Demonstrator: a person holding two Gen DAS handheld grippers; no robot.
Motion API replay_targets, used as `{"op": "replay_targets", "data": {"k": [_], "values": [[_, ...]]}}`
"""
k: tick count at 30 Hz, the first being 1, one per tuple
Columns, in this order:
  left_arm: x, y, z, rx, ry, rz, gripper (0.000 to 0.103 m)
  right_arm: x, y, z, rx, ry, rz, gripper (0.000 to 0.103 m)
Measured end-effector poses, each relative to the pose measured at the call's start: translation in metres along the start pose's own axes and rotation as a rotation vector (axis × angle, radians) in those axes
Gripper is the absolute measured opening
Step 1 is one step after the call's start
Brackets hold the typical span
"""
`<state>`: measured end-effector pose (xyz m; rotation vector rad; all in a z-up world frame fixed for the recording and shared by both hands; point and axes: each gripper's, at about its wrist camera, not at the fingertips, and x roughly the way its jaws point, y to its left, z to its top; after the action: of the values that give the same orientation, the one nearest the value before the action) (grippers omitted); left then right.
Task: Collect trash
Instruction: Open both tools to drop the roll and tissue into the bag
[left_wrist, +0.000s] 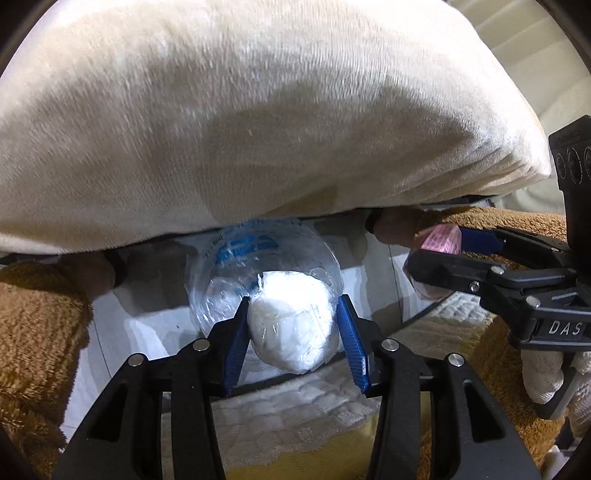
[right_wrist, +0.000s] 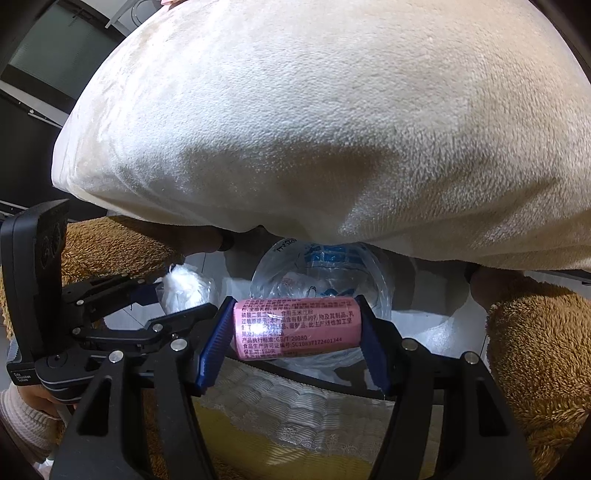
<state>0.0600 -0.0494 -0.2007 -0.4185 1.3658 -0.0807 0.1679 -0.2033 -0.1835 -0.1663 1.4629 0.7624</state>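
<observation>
My left gripper (left_wrist: 291, 306) is shut on a white crumpled wad wrapped in clear film (left_wrist: 291, 332), its blue pads pressing both sides. Just below and behind it gapes the round mouth of a clear plastic bag with blue print (left_wrist: 258, 251). My right gripper (right_wrist: 295, 306) is shut on a pink printed packet (right_wrist: 295, 328), held crosswise over the same clear bag (right_wrist: 321, 266). The two grippers hang side by side: the right gripper (left_wrist: 436, 245) shows at the right of the left wrist view, and the left gripper (right_wrist: 181, 295) with its wad (right_wrist: 184, 288) at the left of the right wrist view.
A big cream plush cushion (left_wrist: 258, 110) (right_wrist: 332, 129) overhangs the bag from above. Brown fuzzy fabric (left_wrist: 33, 325) (right_wrist: 535, 332) flanks the bag on both sides. Quilted white and yellow cloth (left_wrist: 295, 413) lies under the grippers. A hand in a white knit glove (left_wrist: 543, 373) holds the right gripper.
</observation>
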Motion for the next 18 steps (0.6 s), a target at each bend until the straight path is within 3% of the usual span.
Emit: {"op": "replay_targets", "data": {"k": [2, 3, 5, 18], "values": [[0.002, -0.001, 0.000, -0.002, 0.014, 0.000, 0.049, 0.000, -0.002, 0.001, 0.013, 0.004, 0.006, 0.067], [0.003, 0.000, -0.001, -0.004, 0.019, -0.003, 0.057, 0.000, -0.002, 0.001, 0.016, 0.004, 0.008, 0.070], [0.001, -0.001, -0.001, -0.009, 0.013, -0.002, 0.062, -0.001, -0.002, 0.002, 0.018, 0.003, 0.012, 0.072], [-0.005, 0.004, 0.001, -0.024, -0.011, -0.013, 0.062, -0.011, 0.000, 0.005, 0.013, -0.019, 0.011, 0.074]]}}
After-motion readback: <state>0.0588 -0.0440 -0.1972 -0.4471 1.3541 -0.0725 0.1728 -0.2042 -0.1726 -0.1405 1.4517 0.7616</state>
